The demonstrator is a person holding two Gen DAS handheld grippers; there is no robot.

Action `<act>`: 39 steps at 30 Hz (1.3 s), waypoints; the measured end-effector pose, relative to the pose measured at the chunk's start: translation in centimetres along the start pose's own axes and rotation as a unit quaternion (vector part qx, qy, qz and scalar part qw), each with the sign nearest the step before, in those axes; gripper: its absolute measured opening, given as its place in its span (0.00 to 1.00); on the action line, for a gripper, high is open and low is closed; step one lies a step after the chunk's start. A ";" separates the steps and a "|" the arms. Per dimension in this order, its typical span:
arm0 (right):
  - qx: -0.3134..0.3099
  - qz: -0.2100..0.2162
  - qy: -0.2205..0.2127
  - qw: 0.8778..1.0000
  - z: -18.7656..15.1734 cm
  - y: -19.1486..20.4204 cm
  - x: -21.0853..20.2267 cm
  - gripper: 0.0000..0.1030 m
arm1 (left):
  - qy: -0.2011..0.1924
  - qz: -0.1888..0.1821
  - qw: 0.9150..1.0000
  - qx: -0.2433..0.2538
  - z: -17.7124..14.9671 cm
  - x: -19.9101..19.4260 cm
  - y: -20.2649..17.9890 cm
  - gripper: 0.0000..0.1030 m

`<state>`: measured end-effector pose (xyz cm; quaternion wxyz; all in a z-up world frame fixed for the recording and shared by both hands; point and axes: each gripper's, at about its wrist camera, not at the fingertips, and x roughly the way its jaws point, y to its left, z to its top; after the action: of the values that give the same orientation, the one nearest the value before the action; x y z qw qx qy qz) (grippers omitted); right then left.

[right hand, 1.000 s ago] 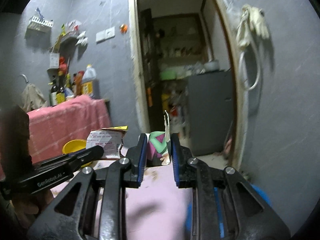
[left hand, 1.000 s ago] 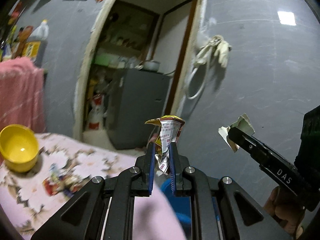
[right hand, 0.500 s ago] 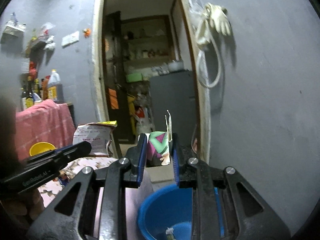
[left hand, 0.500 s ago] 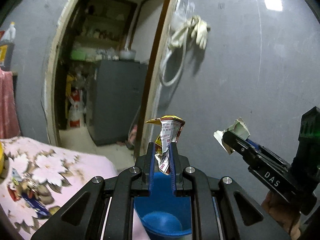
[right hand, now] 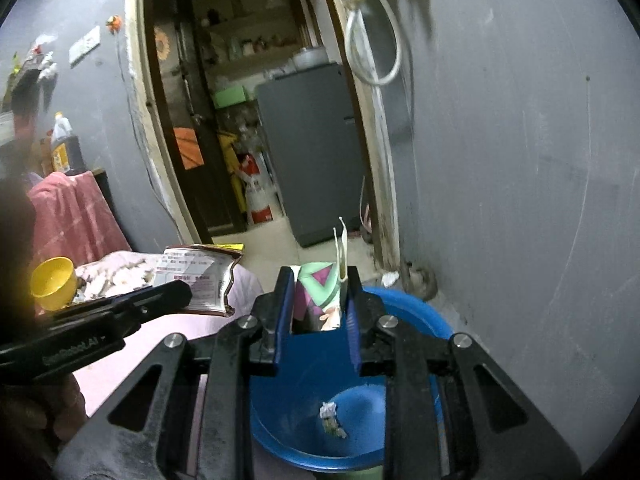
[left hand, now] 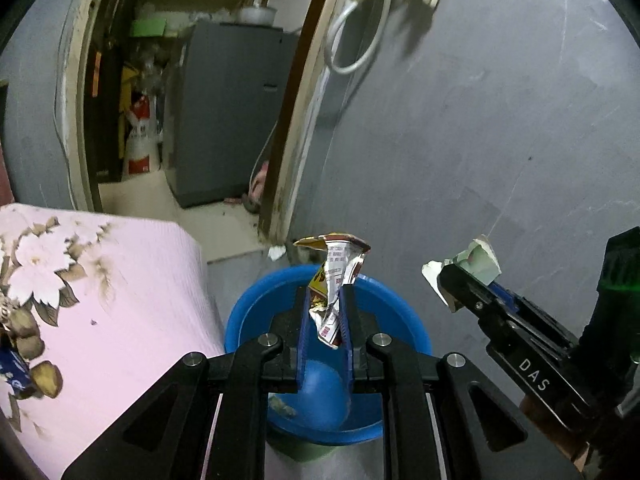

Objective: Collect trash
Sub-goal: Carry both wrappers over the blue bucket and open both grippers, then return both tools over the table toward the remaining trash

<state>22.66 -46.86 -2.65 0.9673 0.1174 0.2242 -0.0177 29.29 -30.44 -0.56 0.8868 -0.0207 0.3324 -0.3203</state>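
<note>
My left gripper (left hand: pixel 325 300) is shut on a crumpled white and yellow snack wrapper (left hand: pixel 335 276) and holds it above a blue bin (left hand: pixel 248 320). My right gripper (right hand: pixel 318 292) is shut on a green and purple patterned wrapper (right hand: pixel 316 294), over the blue bin (right hand: pixel 416 312). A small scrap of paper (right hand: pixel 331 420) lies in the bin's bottom. The right gripper (left hand: pixel 460 284) shows at the right of the left wrist view, the left gripper (right hand: pixel 180 292) at the left of the right wrist view with its wrapper (right hand: pixel 196 276).
A table with a pink flowered cloth (left hand: pixel 100 300) stands just left of the bin. A yellow bowl (right hand: pixel 54 282) sits on it. A grey wall (left hand: pixel 480 140) is behind the bin, with a doorway (left hand: pixel 180 100) and a grey cabinet (right hand: pixel 312 152) beyond.
Both grippers have swung right and tilted down from the table to above the blue bin, each still holding its wrapper. The bin has come fully into view.
</note>
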 end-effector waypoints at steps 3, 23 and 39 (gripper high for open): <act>0.011 -0.002 0.017 1.000 -0.5 -0.6 0.9 0.28 | 0.014 0.004 1.000 0.000 -0.9 1.1 0.1 0.24; -0.002 0.003 -0.001 1.000 0.8 2.1 -0.4 0.48 | -0.028 0.041 0.998 -0.024 -0.8 -3.7 3.0 0.43; -0.047 0.047 -0.081 0.995 2.3 12.0 -5.5 0.94 | -0.175 0.150 0.972 -0.051 -1.8 -18.2 8.8 0.96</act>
<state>19.71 -35.88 4.43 0.9864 0.0805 0.1400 0.0289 22.65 -12.59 6.37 0.9670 -0.0711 0.1870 -0.1578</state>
